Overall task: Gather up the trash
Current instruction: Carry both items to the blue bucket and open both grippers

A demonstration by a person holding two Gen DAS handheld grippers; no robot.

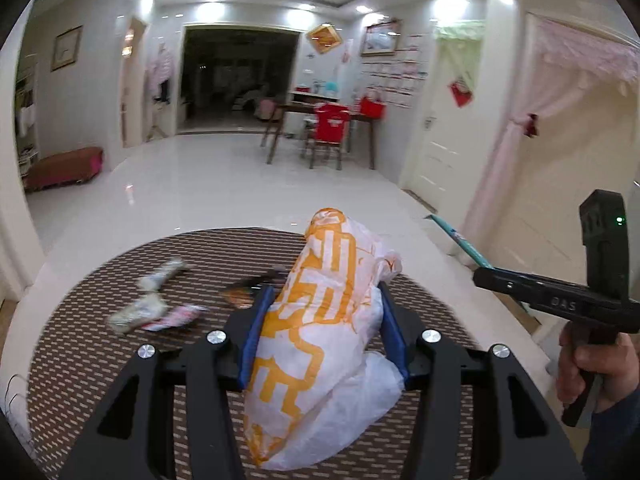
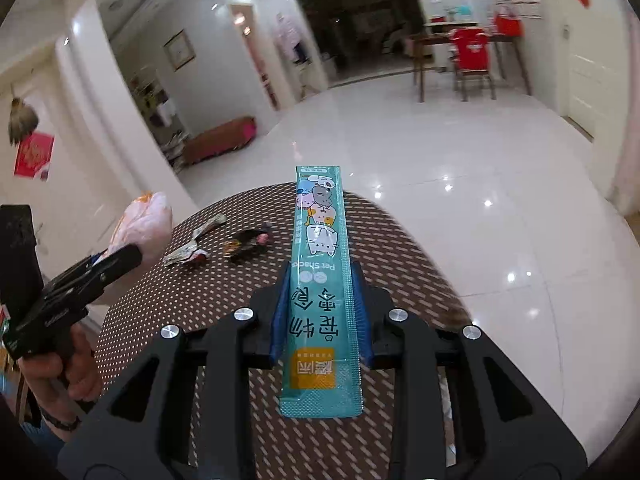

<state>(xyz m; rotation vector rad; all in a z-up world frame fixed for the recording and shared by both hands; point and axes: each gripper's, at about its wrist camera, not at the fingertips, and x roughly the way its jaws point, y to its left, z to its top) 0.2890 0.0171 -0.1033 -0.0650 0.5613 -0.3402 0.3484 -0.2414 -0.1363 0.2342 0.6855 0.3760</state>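
My left gripper is shut on a crumpled white and orange plastic bag, its blue pads pressing both sides, above a round table with a brown dotted cloth. My right gripper is shut on a long teal pet snack packet that sticks out forward over the table. Several loose wrappers and a dark wrapper lie on the cloth; the right wrist view shows the loose wrappers and the dark wrapper too. Each view shows the other gripper from the side: the right gripper and the left gripper.
A glossy white floor stretches beyond the table. Far off stand a wooden dining table with a red-covered chair, and a low red bench by the left wall. White doors and a pink curtain line the right side.
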